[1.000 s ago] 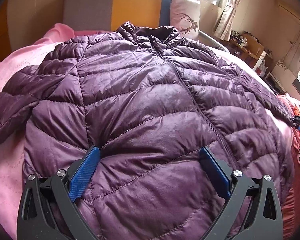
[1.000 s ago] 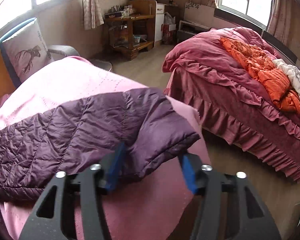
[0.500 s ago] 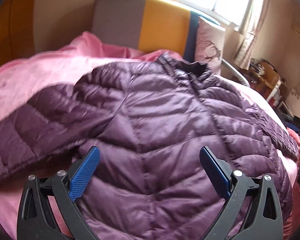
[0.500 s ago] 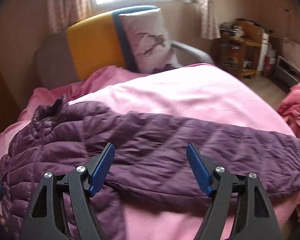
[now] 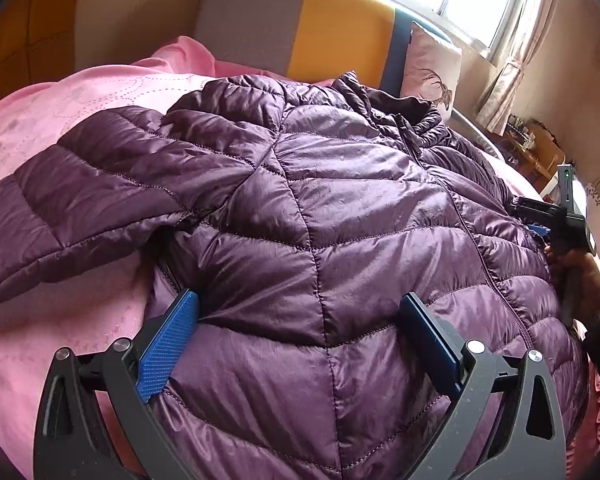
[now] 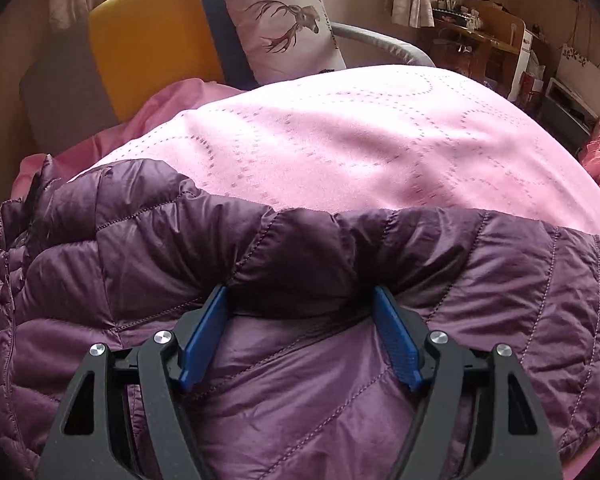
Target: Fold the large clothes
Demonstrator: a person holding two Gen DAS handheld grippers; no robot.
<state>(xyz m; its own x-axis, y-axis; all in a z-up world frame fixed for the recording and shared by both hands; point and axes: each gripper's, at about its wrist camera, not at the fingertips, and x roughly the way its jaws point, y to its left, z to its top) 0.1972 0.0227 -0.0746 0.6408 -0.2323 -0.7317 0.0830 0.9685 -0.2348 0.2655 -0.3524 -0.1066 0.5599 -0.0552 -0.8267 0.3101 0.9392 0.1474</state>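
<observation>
One pink bedspread (image 6: 380,140) covers the bed, and a purple quilted down jacket (image 5: 340,220) lies spread on it front up, zipped, collar toward the headboard (image 5: 300,32). A deer-print pillow (image 6: 284,20) leans there. Left tongs (image 5: 300,344) stand wide apart above the jacket's lower front. Right tongs (image 6: 300,332) are also apart, with a fold of the sleeve (image 6: 300,248) bulging between their blue pads.

The jacket's (image 5: 320,208) hem runs off the left wrist view's bottom edge. Its far cuff (right wrist view) is cut off too, and shelf clutter (image 6: 460,12) stays indistinct.
</observation>
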